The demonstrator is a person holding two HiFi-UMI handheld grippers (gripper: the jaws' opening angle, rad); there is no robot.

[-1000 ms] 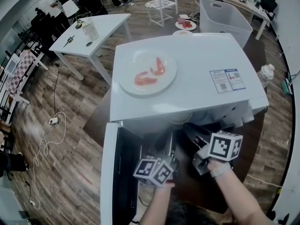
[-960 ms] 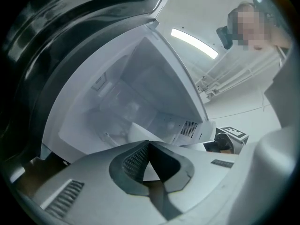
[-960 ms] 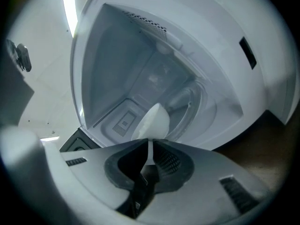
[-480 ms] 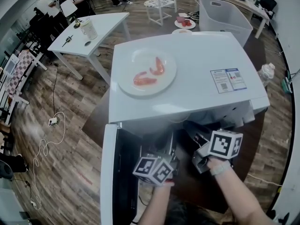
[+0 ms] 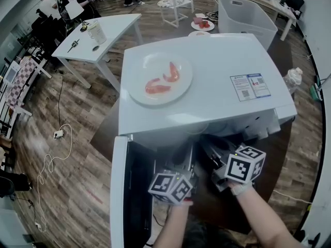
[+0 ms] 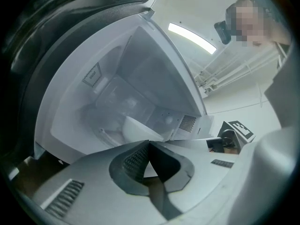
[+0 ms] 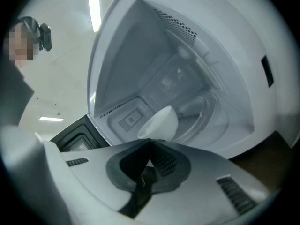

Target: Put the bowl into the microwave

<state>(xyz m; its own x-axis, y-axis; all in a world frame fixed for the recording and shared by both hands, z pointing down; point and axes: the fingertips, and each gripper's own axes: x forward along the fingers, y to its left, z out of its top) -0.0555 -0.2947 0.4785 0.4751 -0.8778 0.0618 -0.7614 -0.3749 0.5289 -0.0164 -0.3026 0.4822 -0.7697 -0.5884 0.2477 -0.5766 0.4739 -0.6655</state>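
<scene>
The white bowl sits inside the open microwave, on the glass turntable. In the left gripper view the bowl shows just past my jaw tips. My left gripper is shut, tips together, pointing into the cavity. My right gripper is also shut, with nothing seen between its pads; the bowl's rim lies just beyond its tips. In the head view only the two marker cubes show, left and right, in front of the dark opening. The bowl is hidden there.
The microwave door hangs open to the left of my left gripper. A plate with two shrimps rests on the microwave's top. A white table, a grey bin and a bottle stand around.
The right gripper's cube has shifted slightly left and down and tilted. The left cube has barely moved.
</scene>
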